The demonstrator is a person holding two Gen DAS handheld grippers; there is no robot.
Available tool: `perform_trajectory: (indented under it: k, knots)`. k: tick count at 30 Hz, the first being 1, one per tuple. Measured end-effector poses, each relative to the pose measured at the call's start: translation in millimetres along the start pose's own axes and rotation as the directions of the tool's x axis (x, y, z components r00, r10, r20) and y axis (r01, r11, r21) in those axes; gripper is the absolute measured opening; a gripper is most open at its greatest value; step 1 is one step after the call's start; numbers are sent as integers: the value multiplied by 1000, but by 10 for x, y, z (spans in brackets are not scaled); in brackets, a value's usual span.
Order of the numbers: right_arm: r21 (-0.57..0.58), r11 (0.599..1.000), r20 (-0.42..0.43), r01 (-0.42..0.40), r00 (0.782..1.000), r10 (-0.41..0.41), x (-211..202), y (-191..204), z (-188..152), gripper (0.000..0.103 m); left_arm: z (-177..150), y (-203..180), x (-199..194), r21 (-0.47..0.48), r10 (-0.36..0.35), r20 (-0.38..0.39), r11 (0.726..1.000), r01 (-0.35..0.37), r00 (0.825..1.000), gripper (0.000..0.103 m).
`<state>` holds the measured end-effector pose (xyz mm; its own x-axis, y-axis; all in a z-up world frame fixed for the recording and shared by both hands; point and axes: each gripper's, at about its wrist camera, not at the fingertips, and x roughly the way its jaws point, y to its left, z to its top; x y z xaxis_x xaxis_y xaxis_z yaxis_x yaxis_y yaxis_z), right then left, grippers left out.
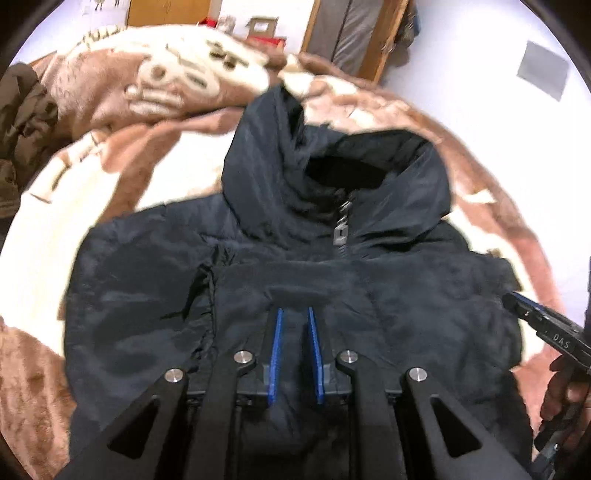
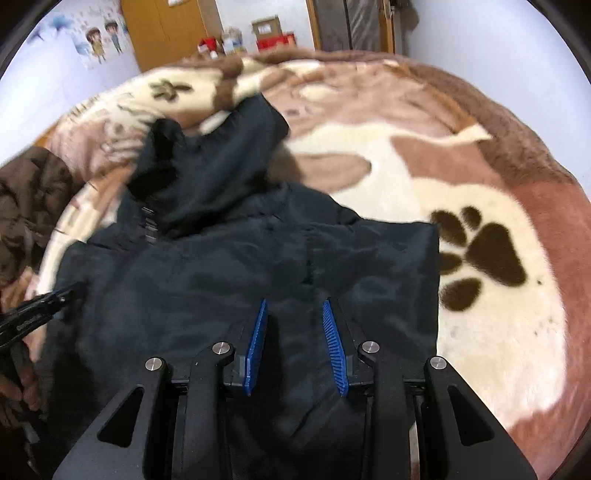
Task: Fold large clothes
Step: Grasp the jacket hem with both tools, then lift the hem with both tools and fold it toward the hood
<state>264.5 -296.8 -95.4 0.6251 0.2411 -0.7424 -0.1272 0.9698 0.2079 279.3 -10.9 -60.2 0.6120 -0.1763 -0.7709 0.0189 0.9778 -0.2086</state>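
Observation:
A dark navy hooded jacket [image 1: 332, 206] lies front up on the bed, its hood [image 1: 369, 166] away from me and a silver zip pull [image 1: 341, 234] at the collar. In the left wrist view my left gripper [image 1: 294, 310] sits low over the chest, its blue pads [image 1: 275, 354] close together with a fold of jacket fabric pinched between them. My right gripper [image 2: 295, 301] holds a thicker bunch of the jacket [image 2: 258, 258] between wider-set pads near its right edge. Each gripper shows in the other's view: the right gripper [image 1: 532, 314], the left gripper [image 2: 62, 295].
A plush brown and cream blanket [image 2: 480, 184] with a dark paw print [image 2: 480, 254] covers the bed. A crumpled brown garment [image 2: 26, 206] lies at the far left. Behind the bed stand a wooden door [image 2: 166, 33], a cardboard box [image 2: 264, 26] and red items [image 2: 275, 40].

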Motion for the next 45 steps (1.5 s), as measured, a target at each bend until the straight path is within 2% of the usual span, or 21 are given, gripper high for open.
perform_trajectory:
  k: [3, 5, 7, 14, 17, 21, 23, 25, 27, 30, 35, 39, 45]
  knots:
    - [-35, 999, -9, -36, 999, 35, -50, 161, -134, 32, -115, -6, -68, 22, 3, 8, 1000, -4, 1000, 17]
    - [-65, 997, -63, -40, 997, 36, 102, 251, -210, 32, -219, 42, 112, 20, 31, -47, 999, -30, 998, 17]
    - [-73, 997, -131, -24, 991, 14, 316, 279, -282, 32, -300, 116, 251, -1, 16, -80, 1000, -16, 997, 17]
    - [-32, 999, -119, -36, 992, 32, 204, 229, -253, 32, -287, 111, 182, 9, 13, -87, 1000, -12, 996, 17]
    - [-7, 997, -79, -74, 994, 73, 6, 275, -187, 33, -266, 109, 34, -3, 3, -86, 1000, -3, 996, 17]
    - [-32, 992, -15, -119, 993, 119, -262, 476, 18, 35, -156, 70, -232, -2, -25, -65, 1000, 24, 998, 17]
    - [-38, 989, 5, -145, 989, 146, -340, 567, 146, 40, -61, 41, -365, 4, -39, -45, 999, 40, 998, 24]
    - [-54, 987, 22, -152, 988, 154, -391, 642, 289, 41, 64, 23, -513, 21, -49, -11, 999, 49, 999, 45]
    - [-68, 987, 28, -146, 989, 149, -375, 689, 450, 42, 207, 17, -583, 38, -45, 17, 998, 44, 999, 49]
    - [-85, 991, 29, -106, 994, 109, -273, 701, 674, 42, 447, 53, -552, 46, -31, 24, 999, 30, 999, 50]
    - [-86, 993, 18, -81, 996, 83, 35, 602, 1010, 42, 866, 136, -216, 51, -7, 1, 999, 7, 1000, 51]
    - [-86, 996, 8, -37, 999, 38, 389, 486, 1328, 43, 1189, 150, 192, 47, 7, -19, 999, -6, 1000, 58]
    - [-126, 992, -2, 19, 1000, -19, 932, 438, 1751, 43, 1710, 226, 936, 1, 37, -49, 999, -37, 998, 59]
